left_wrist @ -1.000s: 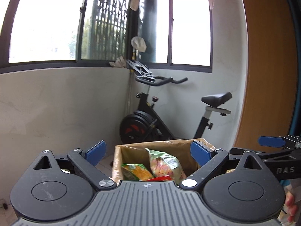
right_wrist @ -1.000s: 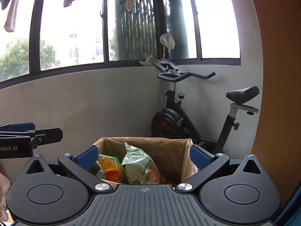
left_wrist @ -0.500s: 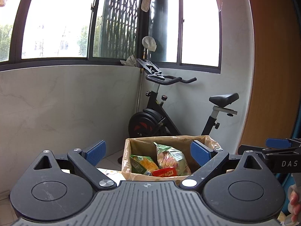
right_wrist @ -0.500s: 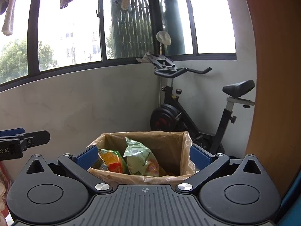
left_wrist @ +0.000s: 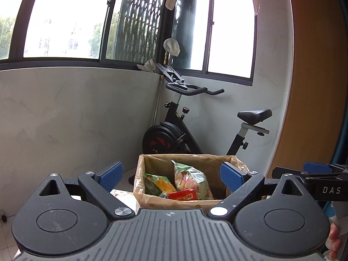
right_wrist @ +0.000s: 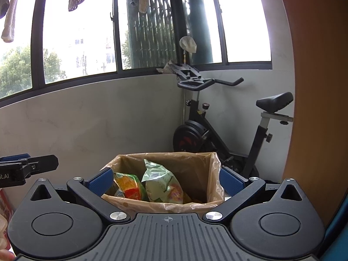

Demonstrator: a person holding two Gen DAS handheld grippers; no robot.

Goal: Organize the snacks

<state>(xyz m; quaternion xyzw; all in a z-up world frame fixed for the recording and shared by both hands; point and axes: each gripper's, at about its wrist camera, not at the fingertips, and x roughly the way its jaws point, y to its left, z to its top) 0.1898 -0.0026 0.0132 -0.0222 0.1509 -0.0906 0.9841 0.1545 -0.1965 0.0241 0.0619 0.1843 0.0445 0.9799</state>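
Both claws are held wide apart, nothing between the blue pads. The left claw point(left_wrist: 171, 175) is levelled at the lined box point(left_wrist: 184, 202), and the right claw point(right_wrist: 166, 180) is aimed at the same box from slightly further right, so the opening is framed by each pair of fingers. Neither claw is touching anything; they are probably spread like this in readiness for the next packet or because one has just been let go, and which of the two cannot be told.

Inside the box, the snacks are seen standing on end: an orange-and-green packet point(left_wrist: 158, 184) to the left, a pale green bag point(left_wrist: 191, 180) leaning beside it, and a small red packet point(left_wrist: 184, 195) lying low at the front wall. The upright packing is judged to save room. A thin brownish plastic liner point(right_wrist: 215, 174) is folded over the rim, presumably to keep the cardboard clean.

What carries the box is not shown. Beyond it, an exercise bike point(left_wrist: 195, 128) is parked in the corner under the windows. A fingertip point(left_wrist: 333, 237) is glimpsed at the right edge of the left view.

With three packets in and space left, the sorting is judged to be partway done.
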